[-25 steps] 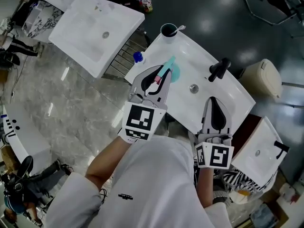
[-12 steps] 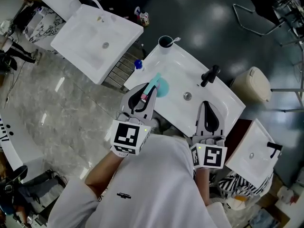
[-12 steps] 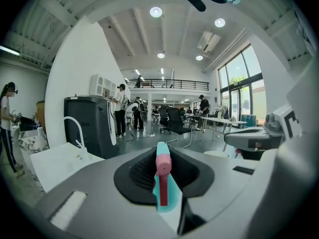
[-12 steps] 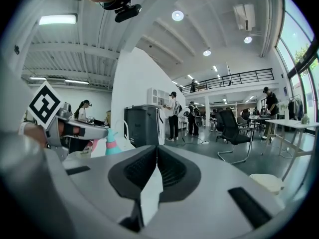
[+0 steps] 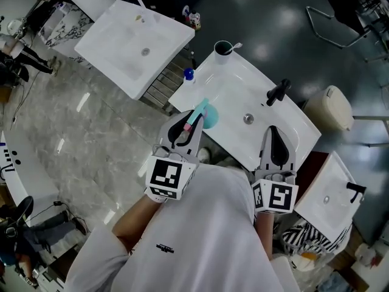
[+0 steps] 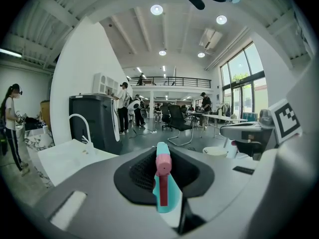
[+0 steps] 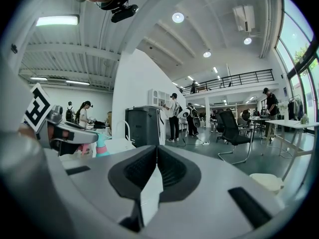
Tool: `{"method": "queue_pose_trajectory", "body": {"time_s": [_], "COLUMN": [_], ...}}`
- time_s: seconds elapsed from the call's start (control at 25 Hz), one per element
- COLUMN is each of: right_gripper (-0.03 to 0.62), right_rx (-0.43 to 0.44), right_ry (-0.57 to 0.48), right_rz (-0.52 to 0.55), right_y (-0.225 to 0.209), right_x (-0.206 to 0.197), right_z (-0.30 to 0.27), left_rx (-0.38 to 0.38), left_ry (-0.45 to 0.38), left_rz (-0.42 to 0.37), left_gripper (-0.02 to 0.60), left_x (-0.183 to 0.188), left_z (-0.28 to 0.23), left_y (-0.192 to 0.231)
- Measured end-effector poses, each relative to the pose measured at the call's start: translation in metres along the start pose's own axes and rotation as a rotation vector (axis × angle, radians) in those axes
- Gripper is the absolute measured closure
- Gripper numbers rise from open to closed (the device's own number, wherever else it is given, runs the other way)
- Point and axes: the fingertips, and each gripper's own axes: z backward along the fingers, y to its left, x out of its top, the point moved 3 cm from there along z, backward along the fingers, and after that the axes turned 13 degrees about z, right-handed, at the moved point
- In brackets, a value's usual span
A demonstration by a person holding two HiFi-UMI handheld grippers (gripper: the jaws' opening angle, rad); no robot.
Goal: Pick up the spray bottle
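The spray bottle (image 5: 209, 115) is teal with a pink nozzle. It hangs over the front left edge of the white sink (image 5: 234, 87), gripped at its head by my left gripper (image 5: 196, 119). In the left gripper view the pink nozzle and teal trigger of the spray bottle (image 6: 166, 190) stick out between the jaws of the left gripper (image 6: 162, 171). My right gripper (image 5: 275, 132) hovers at the sink's front right edge, shut and empty. In the right gripper view the right gripper (image 7: 157, 156) has its jaws together, and the spray bottle (image 7: 101, 149) shows at far left.
On the sink stand a black faucet (image 5: 278, 92), a cup with a toothbrush (image 5: 223, 47) and a blue-capped bottle (image 5: 188, 75). A second white sink (image 5: 140, 44) stands at the upper left, a third (image 5: 331, 199) at the lower right. People and office chairs fill the hall behind.
My left gripper has drawn back from over the basin toward the sink's front left edge, carrying the spray bottle. The right gripper has shifted only slightly.
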Motion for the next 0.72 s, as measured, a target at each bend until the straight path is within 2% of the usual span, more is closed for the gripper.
{"method": "queue_pose_trajectory", "body": {"time_s": [0.72], "right_gripper": [0.588], "right_rx": [0.045], "right_ry": [0.011], "right_rz": [0.027], "right_y": [0.021], "right_x": [-0.001], "right_z": [-0.003], "left_rx": [0.030], "left_ry": [0.002], "left_rz": [0.009], "left_gripper": [0.522], "left_x": [-0.004], "left_z": [0.013], "left_y": [0.010]}}
